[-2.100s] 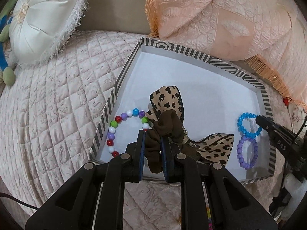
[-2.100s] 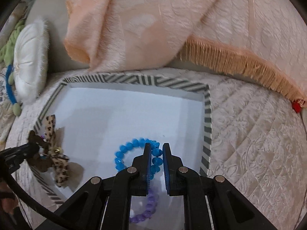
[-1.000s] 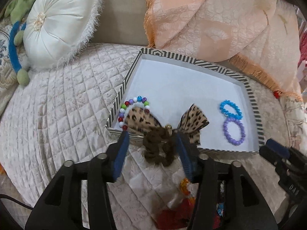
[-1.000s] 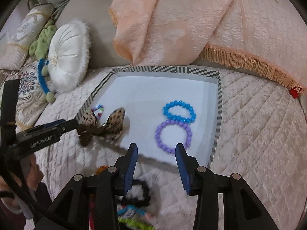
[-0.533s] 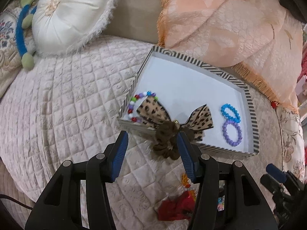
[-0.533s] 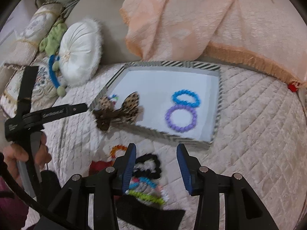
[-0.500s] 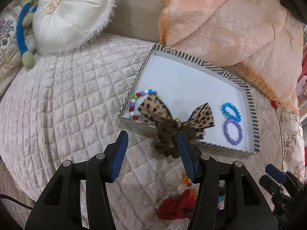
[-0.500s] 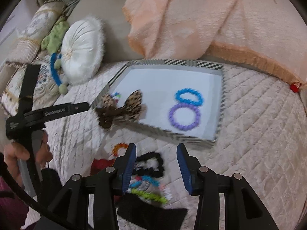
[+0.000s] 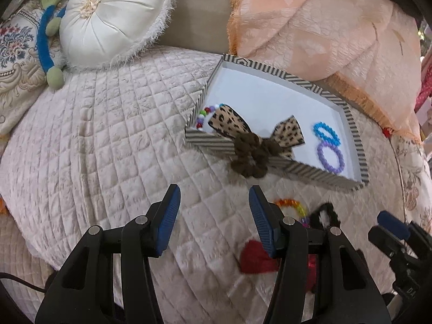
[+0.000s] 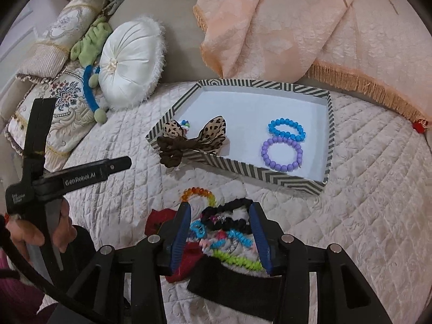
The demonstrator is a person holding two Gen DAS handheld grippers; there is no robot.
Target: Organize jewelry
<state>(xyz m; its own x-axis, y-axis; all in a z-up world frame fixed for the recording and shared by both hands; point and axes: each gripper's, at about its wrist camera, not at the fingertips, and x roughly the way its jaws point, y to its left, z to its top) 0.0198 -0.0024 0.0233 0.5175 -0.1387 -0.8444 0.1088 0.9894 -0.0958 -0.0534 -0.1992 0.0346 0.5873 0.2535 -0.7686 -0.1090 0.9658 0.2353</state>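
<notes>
1. While your left gripper [image 9: 213, 205] hangs over the quilted cover [image 9: 108, 135] with its blue-padded jaws spread wide and nothing between them, the striped tray [image 9: 272, 67] lies ahead of it toward 1 o'clock.
2. Your right gripper [image 10: 220, 225] is spread wide too, empty, its pads flanking a loose heap of hair ties [image 10: 224, 232] on the cover; whether the pads touch the heap, you cannot tell.
3. Leopard bow scrunchie [image 10: 189, 137]: draped across the tray's near wall at the 9 o'clock corner in the right view. Its brown ruffled ring hangs outside on the cover, the spotted wings lie inside.
4. Multicolour bead bracelet [image 9: 203, 114]: inside the tray, partly hidden beneath the bow's left wing.
5. Blue bead bracelet [image 10: 286, 129] and purple bead bracelet [image 10: 280, 154]: flat on the tray floor toward its 3 o'clock side, touching each other, blue farther from you.
6. Orange-and-yellow bead bracelet [image 10: 198, 193]: on the cover just outside the tray's near wall, at 12 o'clock of the heap.
7. Heap holds a black scrunchie [image 10: 229, 206], a red cloth piece [image 10: 159, 220], and a green coil tie [image 10: 237, 260].
8. Round white cushion [image 10: 129, 62] sits at 10 o'clock of the tray, and a peach fringed blanket [image 10: 297, 27] at 12 o'clock behind it.
</notes>
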